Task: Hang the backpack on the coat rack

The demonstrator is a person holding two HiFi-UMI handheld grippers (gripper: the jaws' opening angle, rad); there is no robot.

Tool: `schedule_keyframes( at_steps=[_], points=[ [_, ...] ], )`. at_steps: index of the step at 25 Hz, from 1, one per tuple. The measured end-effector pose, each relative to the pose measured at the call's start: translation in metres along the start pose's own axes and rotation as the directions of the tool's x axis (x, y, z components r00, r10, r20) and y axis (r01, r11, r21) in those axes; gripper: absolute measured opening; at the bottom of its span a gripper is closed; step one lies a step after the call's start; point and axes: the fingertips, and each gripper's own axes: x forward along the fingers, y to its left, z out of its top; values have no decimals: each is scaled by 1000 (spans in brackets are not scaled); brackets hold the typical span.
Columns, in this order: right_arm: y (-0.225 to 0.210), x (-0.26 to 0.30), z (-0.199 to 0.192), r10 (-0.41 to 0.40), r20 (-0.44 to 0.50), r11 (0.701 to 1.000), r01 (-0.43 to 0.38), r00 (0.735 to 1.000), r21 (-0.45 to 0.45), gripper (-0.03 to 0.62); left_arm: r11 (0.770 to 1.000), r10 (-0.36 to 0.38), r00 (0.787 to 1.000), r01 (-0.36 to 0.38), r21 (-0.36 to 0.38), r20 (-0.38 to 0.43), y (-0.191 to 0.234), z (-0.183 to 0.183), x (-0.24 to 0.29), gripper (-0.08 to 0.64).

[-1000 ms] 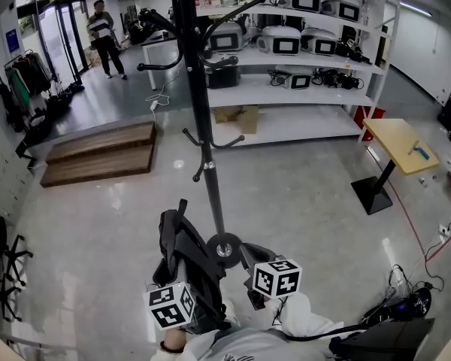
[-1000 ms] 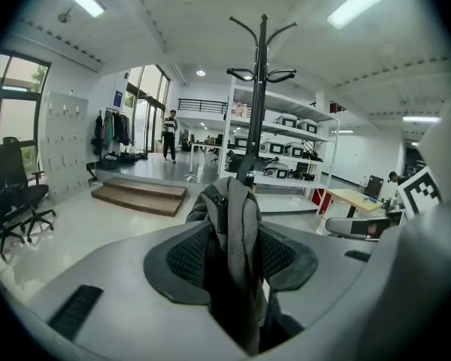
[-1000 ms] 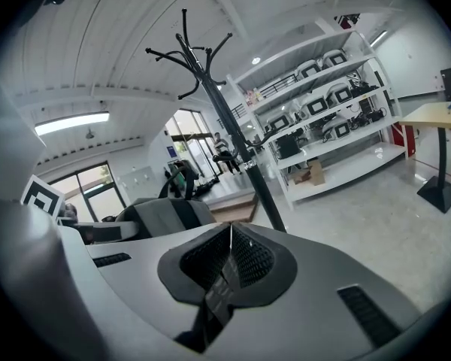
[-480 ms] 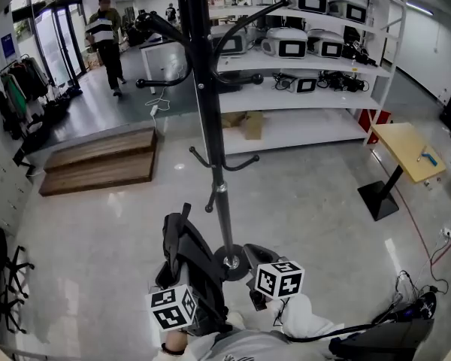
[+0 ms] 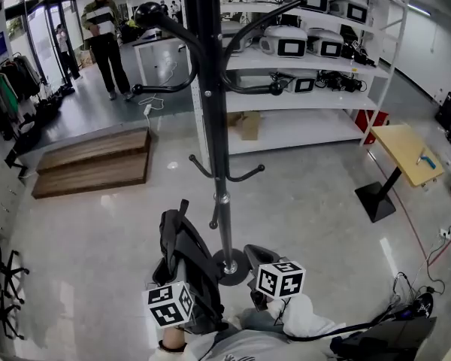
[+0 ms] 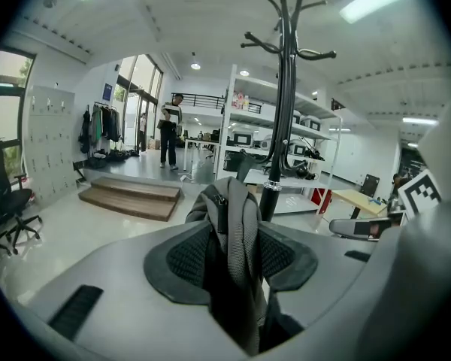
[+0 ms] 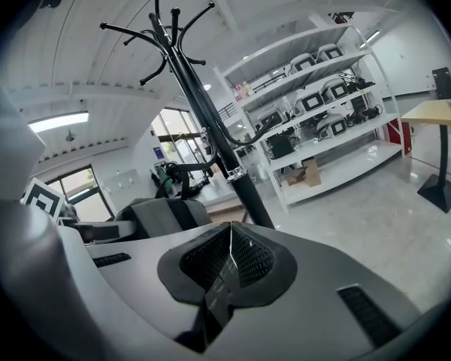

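The black coat rack stands just ahead, its round base on the floor between my two grippers. In the head view the black backpack hangs left of the pole, above my left gripper. My left gripper is shut on a thick grey padded part of the backpack. My right gripper is shut on a thin black webbing strap; in the head view this gripper sits right of the base. The rack's upper hooks rise high above both grippers.
White shelving with machines runs behind the rack. Wooden steps lie at the left, a small yellow table at the right. A person stands far back left. Office chairs sit at the left edge, cables at the lower right.
Both grippers and the backpack have closed in on the coat rack, whose pole and base now sit nearer. The person in the background has walked closer.
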Motion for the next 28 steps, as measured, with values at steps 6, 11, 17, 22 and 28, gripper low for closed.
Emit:
schedule_keyframes(
  at_steps=[6, 11, 17, 22, 28],
  points=[
    [1, 14, 13, 7, -6, 1000, -7, 1000, -13, 14, 997, -20, 1000, 19, -76, -7, 10, 7, 19, 163],
    [-11, 22, 22, -5, -9, 1000, 5, 1000, 3, 14, 998, -22, 1000, 22, -51, 1, 8, 23, 38, 163],
    [-26, 29, 25, -22, -29, 1000, 23, 999, 12, 14, 999, -35, 999, 35, 13, 14, 2, 51, 68, 161],
    [-42, 38, 26, -48, -30, 998, 49, 998, 38, 14, 999, -30, 999, 30, 22, 34, 9, 77, 94, 161],
    [-63, 39, 29, -100, -30, 993, 102, 995, 66, 14, 999, -26, 999, 25, 31, 46, 14, 98, 123, 161]
  ],
)
